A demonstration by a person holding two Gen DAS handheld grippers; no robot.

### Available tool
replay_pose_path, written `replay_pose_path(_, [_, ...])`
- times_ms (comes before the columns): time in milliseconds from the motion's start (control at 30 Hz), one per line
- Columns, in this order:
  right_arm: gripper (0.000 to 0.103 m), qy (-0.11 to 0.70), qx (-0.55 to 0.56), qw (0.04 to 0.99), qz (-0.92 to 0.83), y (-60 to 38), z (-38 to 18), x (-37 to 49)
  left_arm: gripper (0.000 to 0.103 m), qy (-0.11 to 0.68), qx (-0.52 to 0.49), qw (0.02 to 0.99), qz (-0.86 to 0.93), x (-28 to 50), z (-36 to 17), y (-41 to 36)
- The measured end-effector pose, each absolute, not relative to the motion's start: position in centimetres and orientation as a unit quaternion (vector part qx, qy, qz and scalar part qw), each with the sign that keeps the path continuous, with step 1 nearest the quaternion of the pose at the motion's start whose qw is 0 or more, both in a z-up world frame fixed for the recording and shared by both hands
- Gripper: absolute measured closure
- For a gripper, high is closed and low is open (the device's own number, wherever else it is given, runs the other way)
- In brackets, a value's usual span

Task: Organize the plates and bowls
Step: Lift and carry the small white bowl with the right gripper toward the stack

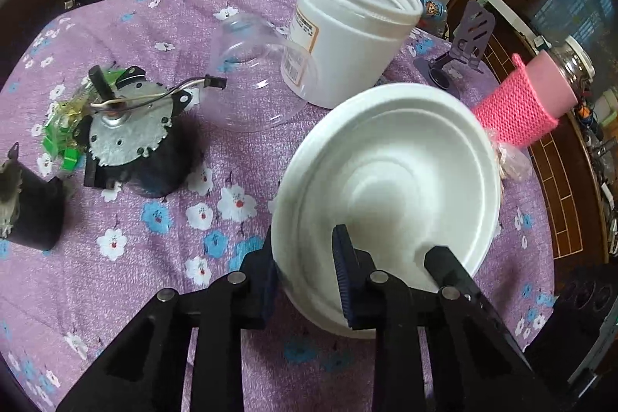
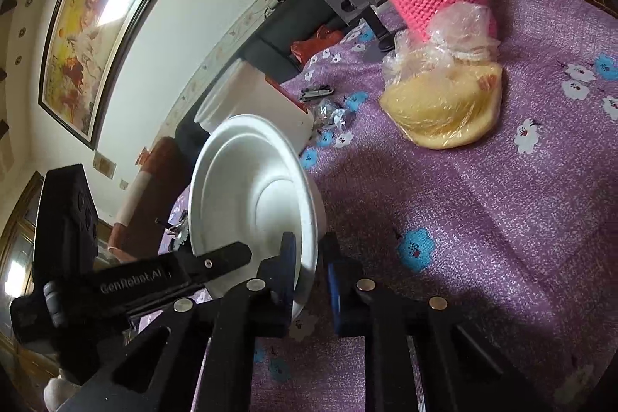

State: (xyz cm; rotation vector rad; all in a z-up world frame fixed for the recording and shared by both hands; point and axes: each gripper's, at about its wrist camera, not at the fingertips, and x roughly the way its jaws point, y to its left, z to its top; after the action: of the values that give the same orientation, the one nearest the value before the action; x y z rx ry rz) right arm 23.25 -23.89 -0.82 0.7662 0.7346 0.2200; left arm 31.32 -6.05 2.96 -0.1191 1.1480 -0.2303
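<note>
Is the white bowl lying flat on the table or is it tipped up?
Tipped up. The white bowl is held on edge by both grippers, its inside faces the left camera, and only its lower edge nears the purple tablecloth.

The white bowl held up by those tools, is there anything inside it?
The white bowl looks empty: only its bare stepped inside shows. The left tool clamps its near rim, with one finger covering a small patch of the inside.

A round white foam bowl (image 1: 386,188) (image 2: 251,195), tilted on edge, fills the left-wrist frame's lower right, above the purple cloth.
</note>
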Motion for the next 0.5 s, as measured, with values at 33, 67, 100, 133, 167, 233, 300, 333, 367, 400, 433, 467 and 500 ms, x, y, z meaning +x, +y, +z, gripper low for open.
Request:
replay_pose_path(33, [0.089, 0.350, 0.362, 0.858, 0.103, -23.8, -0.8, 23.2, 0.078, 0.541, -0.050, 0.833, -0.107, 31.1, 3.0, -6.2])
replay_pose_path(67, [0.090, 0.352, 0.358, 0.859, 0.101, -23.7, -0.8, 23.2, 0.078, 0.540, -0.043, 0.834, -0.104, 30.8, 3.1, -6.2])
replay_pose_path(100, [0.091, 0.354, 0.356, 0.859, 0.100, -23.6, -0.8, 23.2, 0.078, 0.539, -0.034, 0.836, -0.100, 30.4, 3.1, -6.4])
replay_pose_path(133, [0.091, 0.355, 0.357, 0.858, 0.100, -23.6, -0.9, 23.2, 0.078, 0.539, -0.027, 0.837, -0.096, 30.2, 3.1, -6.5])
replay_pose_path(167, [0.092, 0.356, 0.358, 0.857, 0.101, -23.6, -0.9, 23.2, 0.078, 0.537, -0.017, 0.838, -0.092, 29.8, 3.1, -6.6])
replay_pose_path(233, [0.092, 0.356, 0.355, 0.858, 0.102, -23.5, -0.8, 23.2, 0.078, 0.535, -0.009, 0.840, -0.087, 29.1, 3.2, -6.6])
replay_pose_path(300, [0.092, 0.355, 0.348, 0.861, 0.103, -23.2, -0.6, 23.0, 0.080, 0.536, -0.001, 0.840, -0.079, 28.4, 3.2, -6.6])
replay_pose_path(333, [0.092, 0.356, 0.345, 0.862, 0.104, -23.0, -0.6, 23.0, 0.080, 0.537, 0.004, 0.841, -0.075, 28.1, 3.3, -6.6])
replay_pose_path(367, [0.092, 0.356, 0.341, 0.864, 0.103, -22.8, -0.5, 22.9, 0.081, 0.536, 0.008, 0.841, -0.072, 27.7, 3.4, -6.6])
replay_pose_path(400, [0.092, 0.356, 0.339, 0.865, 0.104, -22.7, -0.4, 22.8, 0.081, 0.534, 0.014, 0.842, -0.070, 27.3, 3.6, -6.6])
replay_pose_path(433, [0.092, 0.357, 0.340, 0.864, 0.104, -22.6, -0.3, 22.7, 0.081, 0.535, 0.020, 0.842, -0.070, 26.9, 3.9, -6.6])
replay_pose_path(467, [0.092, 0.358, 0.346, 0.861, 0.103, -22.6, -0.3, 22.6, 0.081, 0.535, 0.024, 0.842, -0.070, 26.7, 4.1, -6.7])
replay_pose_path(500, [0.092, 0.360, 0.350, 0.859, 0.103, -22.6, -0.2, 22.3, 0.082, 0.533, 0.026, 0.842, -0.073, 26.1, 4.5, -6.7])
